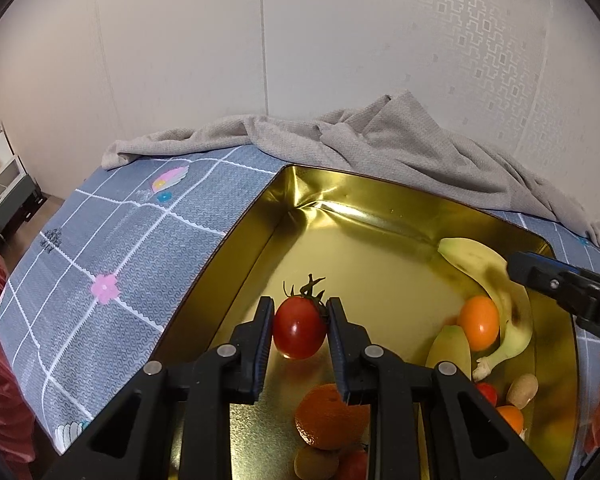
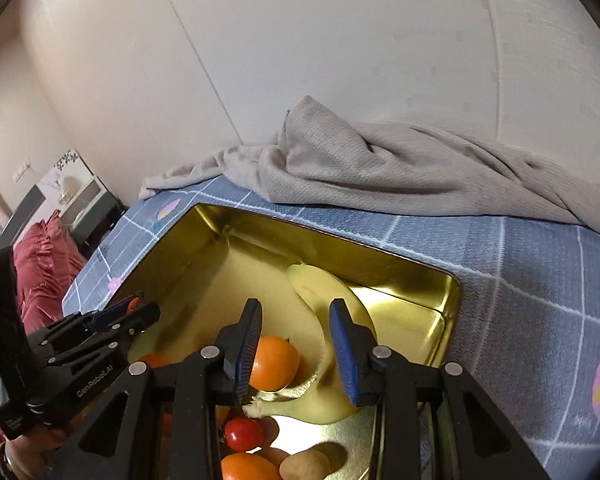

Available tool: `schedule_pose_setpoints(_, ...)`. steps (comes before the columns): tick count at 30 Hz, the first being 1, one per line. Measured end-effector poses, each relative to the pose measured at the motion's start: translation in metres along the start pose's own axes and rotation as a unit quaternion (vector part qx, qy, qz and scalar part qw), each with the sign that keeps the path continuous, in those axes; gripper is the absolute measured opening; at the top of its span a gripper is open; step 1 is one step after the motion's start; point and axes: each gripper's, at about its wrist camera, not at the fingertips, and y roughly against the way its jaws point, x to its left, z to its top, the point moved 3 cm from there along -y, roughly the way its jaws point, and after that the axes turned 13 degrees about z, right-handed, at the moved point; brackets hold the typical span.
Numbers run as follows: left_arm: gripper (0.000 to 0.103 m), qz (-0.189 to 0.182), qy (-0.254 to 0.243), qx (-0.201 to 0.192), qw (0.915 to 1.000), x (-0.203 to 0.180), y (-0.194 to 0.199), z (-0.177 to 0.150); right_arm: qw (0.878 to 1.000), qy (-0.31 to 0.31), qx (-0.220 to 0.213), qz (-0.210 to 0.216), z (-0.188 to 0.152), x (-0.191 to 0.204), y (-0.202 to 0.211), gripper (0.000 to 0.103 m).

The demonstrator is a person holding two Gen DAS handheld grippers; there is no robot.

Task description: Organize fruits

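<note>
Left tool (image 1: 300, 326) is pinching a glossy red tomato (image 1: 299, 328) with its green stem on, held over the gold tin tray (image 1: 236, 248) on the blue grid surface (image 1: 112, 240). Right tool (image 2: 296, 354) hangs spread over the banana (image 2: 320, 292) and an orange (image 2: 274, 362) — nothing gripped. "GenRobot.AI" is printed on the left tool's side.

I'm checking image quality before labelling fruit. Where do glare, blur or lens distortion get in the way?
Left wrist view: the gold tray throws bright glare at its far corner, the fisheye bends the tablecloth grid, and the right edge is smeared. The tomato in the left tongs is sharp. Right wrist view: a glare patch on the tray's right wall washes into the pale banana.
</note>
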Motion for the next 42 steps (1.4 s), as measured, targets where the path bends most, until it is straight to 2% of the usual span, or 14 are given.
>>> schedule_pose_setpoints(6,0.029,-0.001,0.011,0.007,0.9999,0.003,-0.003,0.002,1.000,-0.028,-0.004,0.013,-0.009,-0.001,0.006,0.036)
schedule_pose_setpoints(8,0.041,-0.004,0.022,0.010,0.9997,0.006,-0.004,0.003,0.999,-0.029,-0.004,0.014,-0.011,0.000,0.007,0.036)
schedule_pose_setpoints(10,0.058,-0.005,0.035,0.008,0.9993,0.011,-0.004,0.004,1.000,-0.027,-0.005,0.014,-0.014,0.001,0.009,0.036)
schedule_pose_setpoints(15,0.070,-0.007,0.053,0.002,0.9986,0.018,-0.001,0.004,0.999,-0.030,-0.008,0.014,-0.020,0.002,0.013,0.036)
schedule_pose_setpoints(19,0.079,-0.008,0.050,-0.026,0.9984,0.019,0.015,0.002,0.999,-0.030,-0.021,0.008,-0.027,0.004,0.024,0.036)
schedule_pose_setpoints(20,0.081,-0.012,0.047,-0.037,0.9981,0.018,0.021,0.001,0.999,-0.027,-0.026,0.003,-0.029,0.005,0.028,0.036)
schedule_pose_setpoints(22,0.092,-0.011,0.036,-0.066,0.9971,0.016,0.037,-0.004,0.999,-0.022,-0.037,-0.005,-0.034,0.008,0.036,0.036)
schedule_pose_setpoints(25,0.102,-0.007,0.024,-0.116,0.9929,0.018,0.066,-0.010,0.998,-0.018,-0.056,-0.012,-0.044,0.014,0.051,0.036)
schedule_pose_setpoints(28,0.103,-0.014,0.035,-0.151,0.9878,0.024,0.091,-0.020,0.997,-0.008,-0.073,-0.024,-0.055,0.022,0.067,0.037)
schedule_pose_setpoints(34,0.103,-0.044,0.074,-0.148,0.9852,0.038,0.122,-0.060,0.995,0.011,-0.086,-0.051,-0.080,0.040,0.087,0.040)
schedule_pose_setpoints(36,0.103,-0.033,0.081,-0.150,0.9847,0.042,0.129,-0.070,0.994,0.019,-0.083,-0.062,-0.088,0.045,0.089,0.040)
schedule_pose_setpoints(39,0.103,0.007,0.094,-0.134,0.9866,0.049,0.132,-0.084,0.994,0.023,-0.077,-0.075,-0.100,0.051,0.088,0.041)
schedule_pose_setpoints(42,0.103,0.022,0.086,-0.125,0.9882,0.049,0.135,-0.096,0.993,0.025,-0.077,-0.090,-0.113,0.055,0.090,0.041)
